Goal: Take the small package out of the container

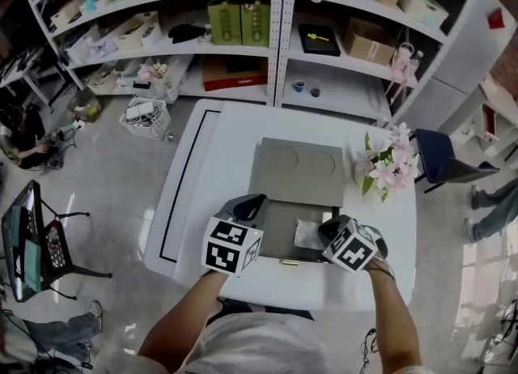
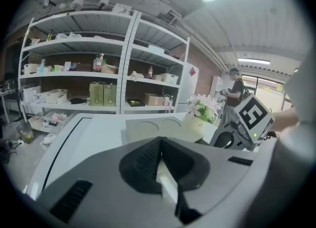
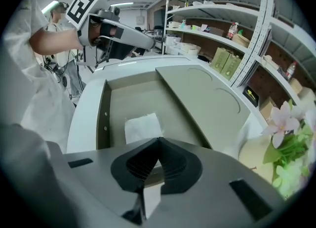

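Package (image 3: 142, 128) pinched inside the container (image 3: 103, 118)
At lower centre of the frame, its near edge is clamped by the right gripper (image 3: 159, 142); the left gripper (image 2: 160, 140) is held pressed together, empty.

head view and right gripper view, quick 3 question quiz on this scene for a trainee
1. True or false: the container has its lid closed.
2. In the head view, what stands to the right of the container? A flowers B mug C laptop
3. Which gripper is shut on the edge of the small package?
Key: 1 false, the lid lies open. 2 A. 3 the right gripper.
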